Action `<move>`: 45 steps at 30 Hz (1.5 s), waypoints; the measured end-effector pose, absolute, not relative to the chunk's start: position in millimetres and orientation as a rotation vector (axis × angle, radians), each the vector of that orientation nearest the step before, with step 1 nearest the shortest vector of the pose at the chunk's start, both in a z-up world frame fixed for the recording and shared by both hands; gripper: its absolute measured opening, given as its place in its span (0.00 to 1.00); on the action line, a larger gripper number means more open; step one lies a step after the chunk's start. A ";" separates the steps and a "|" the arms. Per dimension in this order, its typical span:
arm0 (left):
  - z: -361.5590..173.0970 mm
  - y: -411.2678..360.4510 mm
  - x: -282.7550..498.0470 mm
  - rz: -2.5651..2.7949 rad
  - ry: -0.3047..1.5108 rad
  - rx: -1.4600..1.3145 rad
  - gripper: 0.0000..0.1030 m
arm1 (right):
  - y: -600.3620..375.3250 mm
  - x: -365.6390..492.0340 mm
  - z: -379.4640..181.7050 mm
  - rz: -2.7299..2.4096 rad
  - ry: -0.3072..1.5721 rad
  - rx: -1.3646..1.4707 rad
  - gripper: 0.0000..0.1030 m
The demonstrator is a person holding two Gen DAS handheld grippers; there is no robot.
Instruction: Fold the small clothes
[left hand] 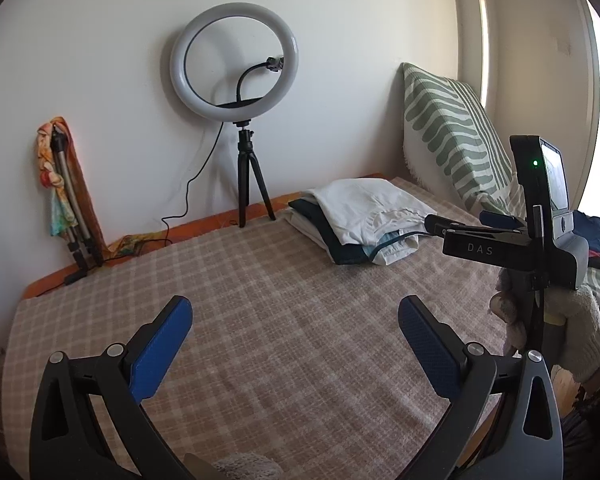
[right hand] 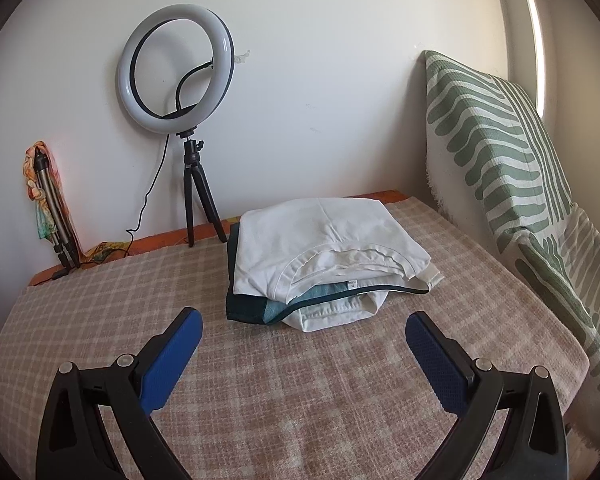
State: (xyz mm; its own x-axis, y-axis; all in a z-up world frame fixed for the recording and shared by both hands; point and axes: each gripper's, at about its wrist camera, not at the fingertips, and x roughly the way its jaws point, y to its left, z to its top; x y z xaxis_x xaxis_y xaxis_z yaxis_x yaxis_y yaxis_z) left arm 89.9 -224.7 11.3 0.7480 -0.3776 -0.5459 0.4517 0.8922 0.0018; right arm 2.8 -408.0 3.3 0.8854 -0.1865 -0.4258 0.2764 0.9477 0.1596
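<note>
A stack of folded clothes (right hand: 320,256) lies on the checked blanket (right hand: 300,392): a white shirt on top, a dark teal garment and another white one under it. It also shows in the left wrist view (left hand: 360,216) at the back right. My right gripper (right hand: 304,328) is open and empty, just in front of the stack. My left gripper (left hand: 296,316) is open and empty over bare blanket, well left of the stack. The right gripper's body (left hand: 500,240) shows in the left wrist view, held by a gloved hand (left hand: 572,320), beside the stack.
A ring light on a black tripod (right hand: 176,80) stands at the back against the wall, its cable trailing left. A folded tripod with a colourful cloth (right hand: 48,204) leans at the back left. A green striped cushion (right hand: 500,152) rests at the right.
</note>
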 end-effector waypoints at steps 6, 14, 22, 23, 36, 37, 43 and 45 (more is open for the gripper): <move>10.6 -224.8 89.5 -0.460 0.565 0.139 0.99 | -408.9 3.6 3.2 -0.239 0.421 0.220 1.00; 12.4 -223.5 89.7 -0.460 0.564 0.137 0.99 | -408.7 7.6 2.9 -0.231 0.422 0.230 1.00; 13.2 -223.7 89.3 -0.459 0.564 0.136 0.99 | -405.4 10.2 3.8 -0.228 0.424 0.223 1.00; 13.1 -223.7 89.4 -0.460 0.564 0.137 1.00 | -405.0 10.6 3.7 -0.227 0.425 0.223 1.00; 13.7 -223.6 89.1 -0.461 0.563 0.138 0.99 | -400.0 11.1 1.0 -0.220 0.433 0.222 1.00; 13.7 -223.7 89.1 -0.461 0.564 0.138 1.00 | -400.4 11.7 0.9 -0.219 0.434 0.223 1.00; 15.3 -222.6 89.4 -0.464 0.563 0.137 0.99 | -398.3 13.2 -0.3 -0.215 0.438 0.215 1.00; 17.1 -221.3 89.9 -0.461 0.560 0.137 0.99 | -398.0 12.6 -0.3 -0.214 0.439 0.215 1.00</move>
